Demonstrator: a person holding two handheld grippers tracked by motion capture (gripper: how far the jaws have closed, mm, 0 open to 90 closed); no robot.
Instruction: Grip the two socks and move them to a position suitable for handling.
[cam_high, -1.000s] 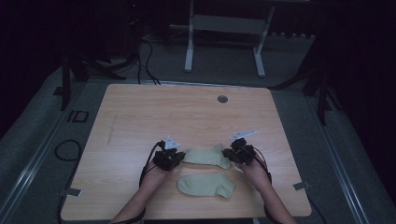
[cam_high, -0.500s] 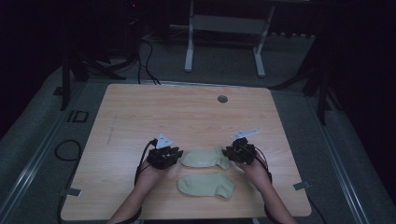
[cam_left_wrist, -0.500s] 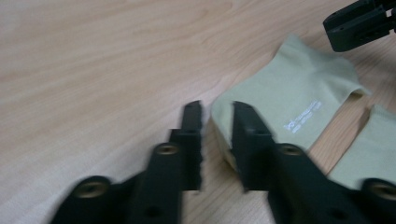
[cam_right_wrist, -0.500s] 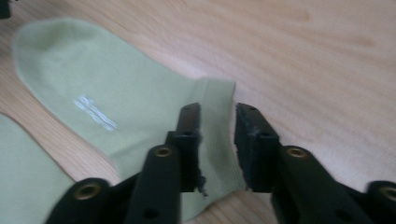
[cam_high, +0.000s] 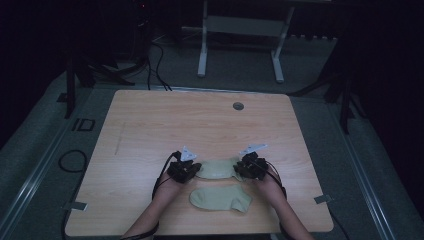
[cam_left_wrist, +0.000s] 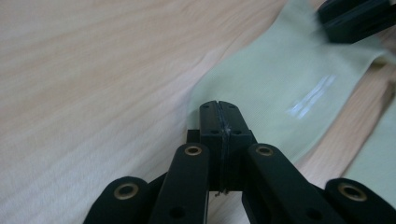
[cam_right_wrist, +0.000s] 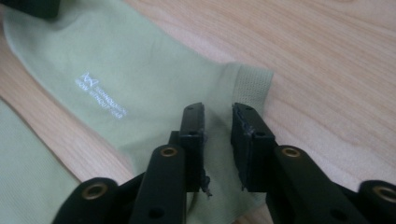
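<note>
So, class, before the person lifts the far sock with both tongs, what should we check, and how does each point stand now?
1. Left tongs shut on the far sock: ok; jaws together at its edge.
2. Right tongs gripping the cuff: not ok; jaws apart over it.
3. Far sock apart from near sock: ok.
4. Far sock flat: ok.
5. Table beyond bare: ok.

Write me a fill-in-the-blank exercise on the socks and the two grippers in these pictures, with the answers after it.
1. The number of green socks on the table is ___.
2. The left gripper, at the far sock, has its jaws ___.
3. The right gripper, over that sock's cuff, has its jaws ___.
4. The near sock lies ___ both grippers.

Answers: two; shut; open; apart from
</note>
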